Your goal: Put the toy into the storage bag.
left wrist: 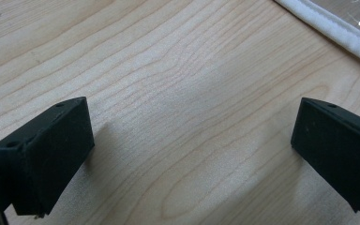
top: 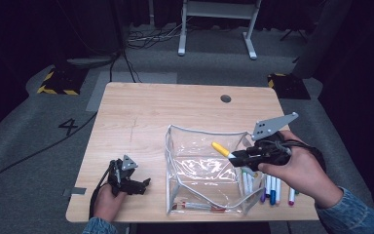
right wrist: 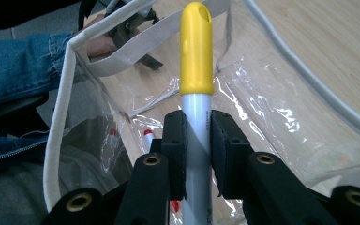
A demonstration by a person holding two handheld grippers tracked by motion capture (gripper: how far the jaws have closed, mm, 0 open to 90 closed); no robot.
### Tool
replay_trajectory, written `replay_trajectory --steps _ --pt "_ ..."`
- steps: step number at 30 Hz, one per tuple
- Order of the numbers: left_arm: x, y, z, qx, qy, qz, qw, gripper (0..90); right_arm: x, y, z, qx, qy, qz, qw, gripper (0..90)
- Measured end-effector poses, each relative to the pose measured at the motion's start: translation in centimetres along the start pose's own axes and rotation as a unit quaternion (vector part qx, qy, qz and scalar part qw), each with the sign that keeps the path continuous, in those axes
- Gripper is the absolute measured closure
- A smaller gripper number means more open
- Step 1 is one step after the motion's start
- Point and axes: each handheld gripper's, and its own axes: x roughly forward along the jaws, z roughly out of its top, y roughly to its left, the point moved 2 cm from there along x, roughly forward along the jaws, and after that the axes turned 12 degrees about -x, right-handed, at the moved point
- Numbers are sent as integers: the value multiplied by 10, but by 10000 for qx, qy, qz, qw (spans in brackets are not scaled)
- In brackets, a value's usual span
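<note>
We record: right gripper (top: 234,157), jaws clamped on a grey marker with yellow cap (right wrist: 196,61), over the clear plastic pouch (top: 202,170); left gripper (top: 139,184), jaws wide, resting on the pale wooden surface (top: 141,107).

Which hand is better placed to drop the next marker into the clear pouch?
Right. The right gripper grips a yellow-capped marker over the open pouch. The left gripper rests open on the table, beside the pouch.
</note>
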Motion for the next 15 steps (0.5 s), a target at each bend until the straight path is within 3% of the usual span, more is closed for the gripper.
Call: replay_trajectory --steps 6,15 --pt "0 1 0 39 0 -4 10000 0 24 5 7 -136 287 283 9991 770" --pt "0 0 0 36 3 -2 10000 0 55 7 12 -310 751 548 9952 770"
